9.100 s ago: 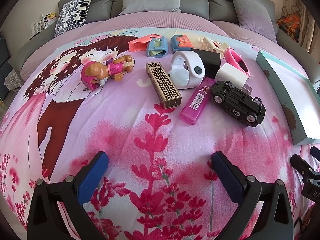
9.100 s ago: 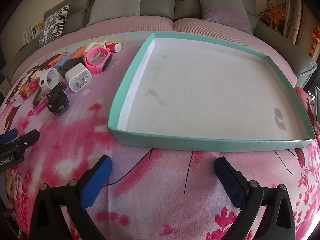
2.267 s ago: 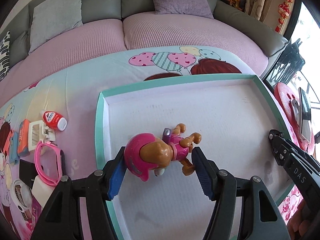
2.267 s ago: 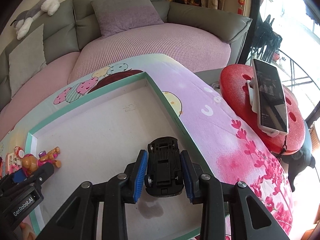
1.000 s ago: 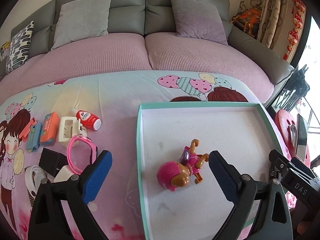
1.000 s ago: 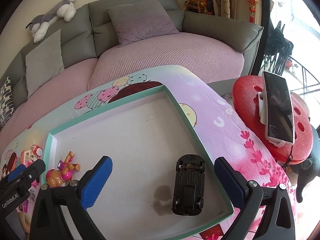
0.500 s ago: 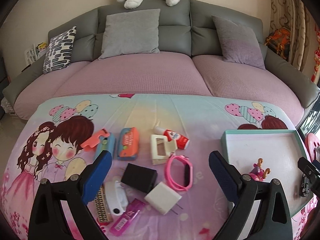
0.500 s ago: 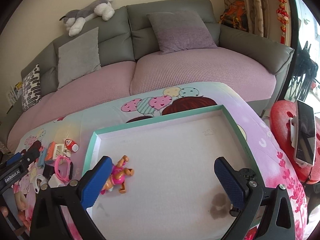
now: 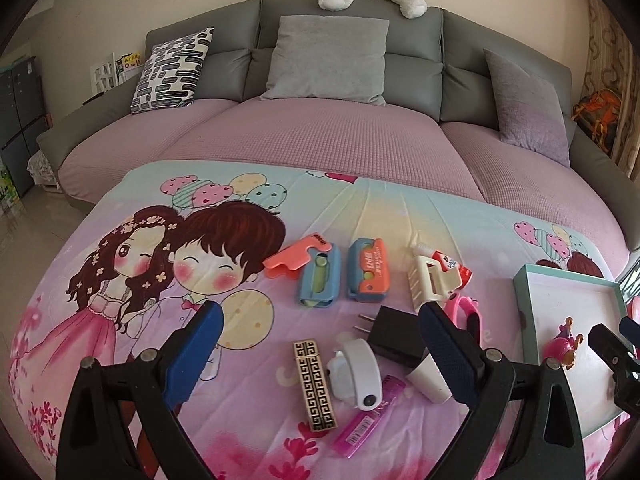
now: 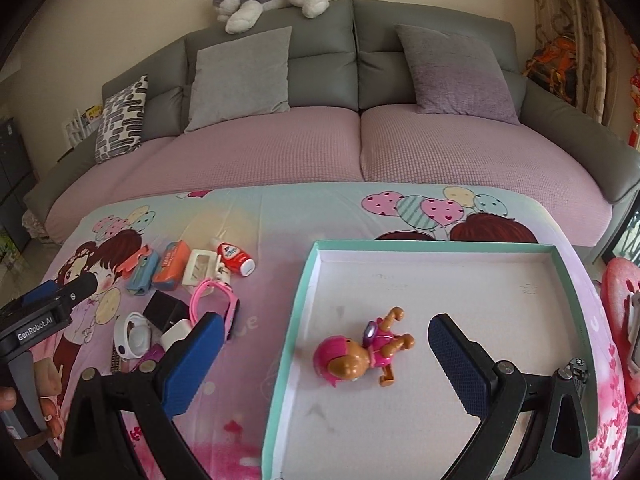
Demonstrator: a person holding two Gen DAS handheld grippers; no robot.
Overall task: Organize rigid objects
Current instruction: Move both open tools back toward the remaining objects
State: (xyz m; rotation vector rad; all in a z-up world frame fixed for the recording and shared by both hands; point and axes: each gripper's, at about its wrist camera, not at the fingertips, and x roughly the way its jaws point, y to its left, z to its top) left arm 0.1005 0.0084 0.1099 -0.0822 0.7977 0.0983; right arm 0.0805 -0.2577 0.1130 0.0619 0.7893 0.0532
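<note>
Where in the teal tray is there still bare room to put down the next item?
The teal tray is bare along its far wall and right side, beyond the pink toy dog. The crowded patch is the bedsheet left of the tray, around the pink watch and black charger.

Surface: cartoon-print sheet [image 9: 280,216] is covering the bed, filling the lower frame.
Centre: black charger [image 9: 394,334], patterned box [image 9: 315,384] and pink watch [image 10: 218,304] are lying loose.
Right: teal tray [image 10: 298,312] is resting flat.
</note>
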